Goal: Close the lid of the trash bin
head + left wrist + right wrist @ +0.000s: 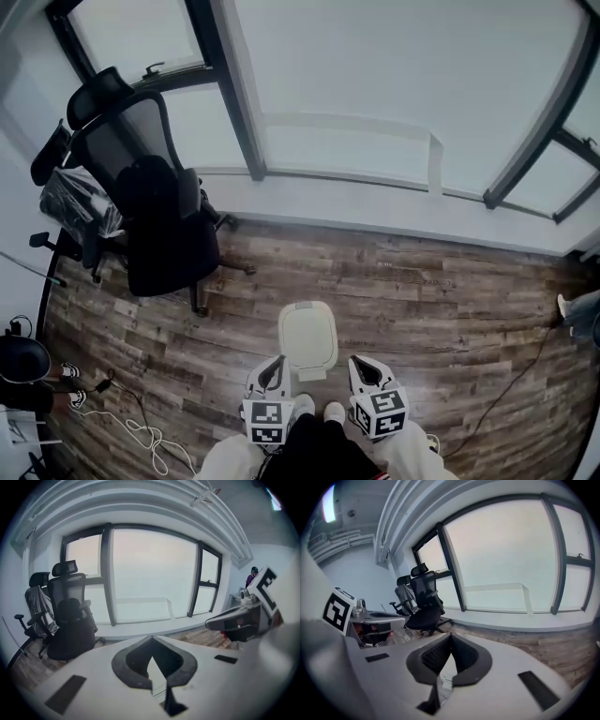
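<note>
In the head view a small cream trash bin [307,336] stands on the wooden floor right in front of my feet. Its lid [308,330] looks flat on top of the bin, with a small pedal at the near end. My left gripper [277,361] hangs just left of the bin's near end and my right gripper [358,362] just right of it. Both are level and apart from the bin. Each gripper's jaws meet at the tips with nothing between them, in the left gripper view [151,638] and the right gripper view [450,635]. A pale strip of the bin shows behind the jaws.
A black office chair [161,206] stands at the far left, with a second one behind it. A wide window and low sill [394,202] run along the back. A white cord [148,437] lies on the floor at the left, a dark cable [514,380] at the right.
</note>
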Demonstrator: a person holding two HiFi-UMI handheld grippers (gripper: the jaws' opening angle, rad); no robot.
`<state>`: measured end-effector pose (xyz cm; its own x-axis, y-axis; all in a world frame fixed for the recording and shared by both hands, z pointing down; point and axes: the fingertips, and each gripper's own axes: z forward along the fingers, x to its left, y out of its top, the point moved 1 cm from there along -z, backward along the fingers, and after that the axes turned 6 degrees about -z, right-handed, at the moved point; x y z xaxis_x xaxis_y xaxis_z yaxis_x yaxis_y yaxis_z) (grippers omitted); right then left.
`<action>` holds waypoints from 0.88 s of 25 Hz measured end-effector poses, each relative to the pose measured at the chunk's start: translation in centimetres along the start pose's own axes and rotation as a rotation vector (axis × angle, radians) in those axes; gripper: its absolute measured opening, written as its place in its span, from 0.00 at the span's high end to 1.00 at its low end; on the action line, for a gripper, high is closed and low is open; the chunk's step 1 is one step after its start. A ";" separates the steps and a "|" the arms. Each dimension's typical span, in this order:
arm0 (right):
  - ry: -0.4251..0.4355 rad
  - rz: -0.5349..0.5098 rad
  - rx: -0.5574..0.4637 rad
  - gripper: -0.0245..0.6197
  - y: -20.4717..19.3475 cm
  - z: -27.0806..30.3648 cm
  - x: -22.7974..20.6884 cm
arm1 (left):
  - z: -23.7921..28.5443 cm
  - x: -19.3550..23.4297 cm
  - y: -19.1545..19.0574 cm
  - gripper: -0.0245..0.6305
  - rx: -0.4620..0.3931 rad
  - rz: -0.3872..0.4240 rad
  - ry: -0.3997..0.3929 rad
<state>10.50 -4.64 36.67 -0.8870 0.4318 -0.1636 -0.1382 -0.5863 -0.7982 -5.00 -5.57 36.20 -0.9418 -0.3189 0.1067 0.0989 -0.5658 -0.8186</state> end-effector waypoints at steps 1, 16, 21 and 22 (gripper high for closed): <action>0.001 -0.006 -0.011 0.93 0.8 -1.1 0.2 | -1.0 -0.4 1.0 0.96 -0.008 -0.005 -0.003; 0.009 -0.037 -0.162 0.93 8.6 -15.0 4.8 | -14.0 -4.8 10.9 0.96 -0.156 -0.003 -0.056; -0.034 -0.092 -0.234 0.93 10.9 -17.6 5.9 | -16.7 -5.1 11.6 0.96 -0.176 -0.001 -0.062; -0.042 -0.092 -0.243 0.93 11.2 -17.7 5.9 | -16.9 -5.0 11.7 0.96 -0.180 -0.004 -0.057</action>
<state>11.54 3.48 16.48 -0.8935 0.4445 -0.0636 -0.1140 -0.3615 -0.9254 -4.59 2.22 16.57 -0.9218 -0.3622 0.1381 0.0307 -0.4234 -0.9054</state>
